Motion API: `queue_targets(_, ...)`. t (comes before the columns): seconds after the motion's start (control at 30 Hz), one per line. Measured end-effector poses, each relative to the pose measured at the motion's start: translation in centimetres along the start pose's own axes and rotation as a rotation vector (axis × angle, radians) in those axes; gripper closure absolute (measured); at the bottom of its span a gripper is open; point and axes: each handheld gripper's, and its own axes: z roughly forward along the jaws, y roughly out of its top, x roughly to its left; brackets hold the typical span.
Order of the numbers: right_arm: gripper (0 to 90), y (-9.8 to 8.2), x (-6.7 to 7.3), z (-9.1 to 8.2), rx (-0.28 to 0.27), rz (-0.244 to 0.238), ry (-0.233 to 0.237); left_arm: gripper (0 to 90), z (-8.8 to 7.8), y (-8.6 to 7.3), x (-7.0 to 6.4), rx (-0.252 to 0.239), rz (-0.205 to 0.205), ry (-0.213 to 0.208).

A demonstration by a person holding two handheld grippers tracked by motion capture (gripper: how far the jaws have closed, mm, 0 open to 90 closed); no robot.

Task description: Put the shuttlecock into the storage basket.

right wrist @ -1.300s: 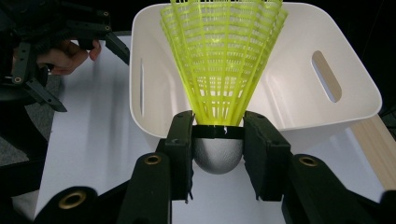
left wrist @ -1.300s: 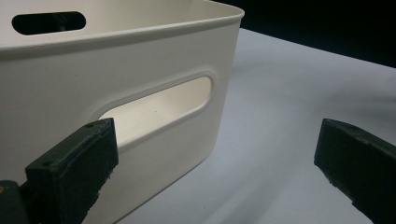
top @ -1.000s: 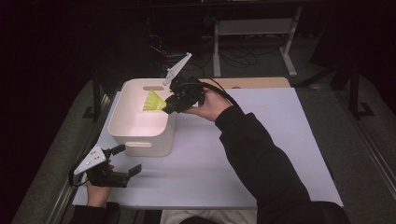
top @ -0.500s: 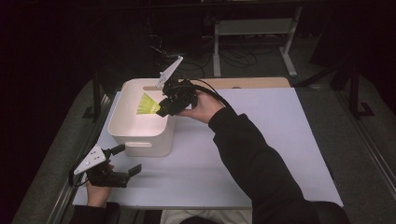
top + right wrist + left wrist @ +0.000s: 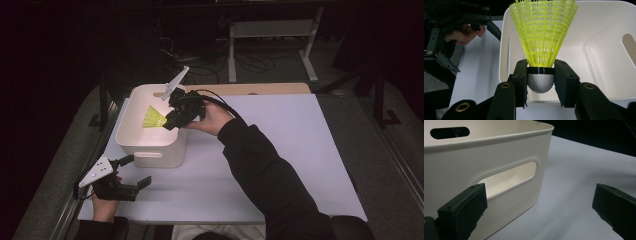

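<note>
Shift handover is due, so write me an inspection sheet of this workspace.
Surface: pale lilac table top, bare around the tub.
Job's things: yellow plastic shuttlecock with grey cork held over the white plastic handled tub.
Clutter: nothing seen.
Grippers: right claw shut on the shuttlecock's cork; left claw open, resting near the tub's front handle slot.
Cables: black cable trailing from the right claw; loose cables on the floor.
Surroundings: dark room, white metal frame beyond the table.

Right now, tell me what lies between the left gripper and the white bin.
Nothing: bare table separates the left gripper from the white bin in the high view.
</note>
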Motion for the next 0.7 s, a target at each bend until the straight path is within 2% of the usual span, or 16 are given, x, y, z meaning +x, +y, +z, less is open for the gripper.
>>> queue_targets(0.7,62.8,-0.6,-0.4,2.4,0.008,0.018,0.035,0.0,0.0,0.0,0.0,0.000,-0.001,-0.004)
